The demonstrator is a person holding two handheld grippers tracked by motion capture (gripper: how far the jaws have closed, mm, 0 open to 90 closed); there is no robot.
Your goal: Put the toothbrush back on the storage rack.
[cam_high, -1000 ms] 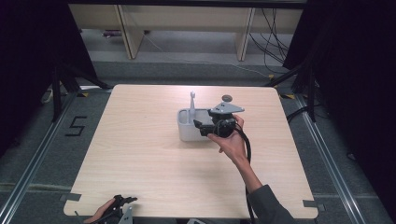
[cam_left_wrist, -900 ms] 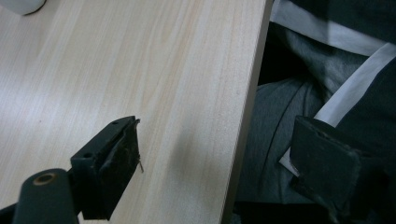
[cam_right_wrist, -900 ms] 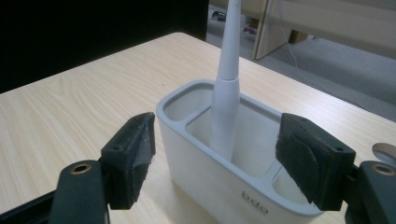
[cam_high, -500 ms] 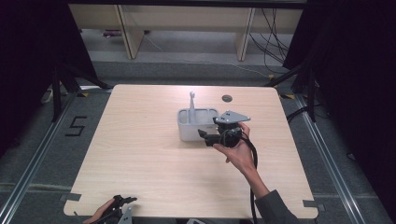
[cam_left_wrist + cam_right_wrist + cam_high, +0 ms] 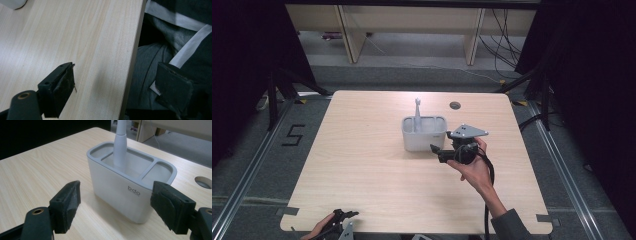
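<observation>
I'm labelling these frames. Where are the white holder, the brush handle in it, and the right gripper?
white holder [image 5: 117, 191], right gripper view, front wall.
brush handle [image 5: 120, 142], right gripper view, white shaft.
right gripper [image 5: 435, 150], high view, between its open fingertips.

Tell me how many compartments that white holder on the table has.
3. The white holder has a small end compartment on the right gripper view's left, a large middle one holding the white handle, and a small end one on its right.
</observation>
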